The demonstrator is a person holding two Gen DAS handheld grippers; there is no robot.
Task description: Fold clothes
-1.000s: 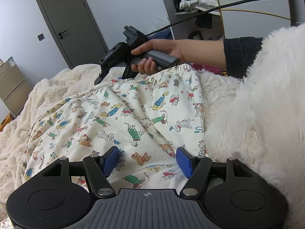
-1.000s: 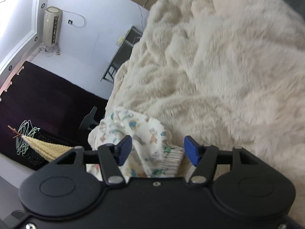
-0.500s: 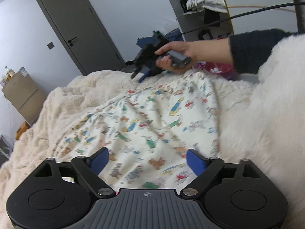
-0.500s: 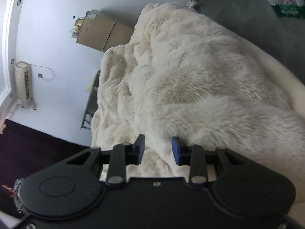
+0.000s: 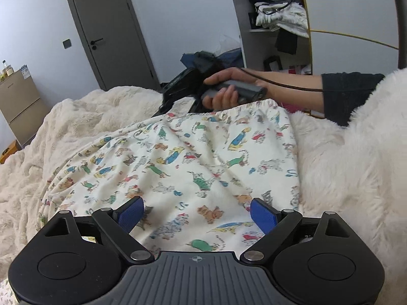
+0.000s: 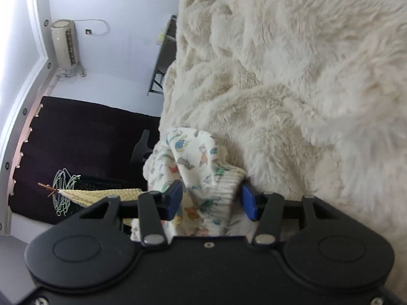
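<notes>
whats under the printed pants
The printed pants lie spread on a cream fluffy blanket, which shows all around them. What lies beneath the blanket is covered.

The left wrist view looks from just above the printed pyjama shorts (image 5: 193,167), forward along the bed toward the grey door (image 5: 106,30) and the right tongs (image 5: 175,96). The right wrist view, rolled sideways, sits close over the waistband, facing the fluffy blanket (image 6: 292,81). Both views share shorts and blanket.
</notes>
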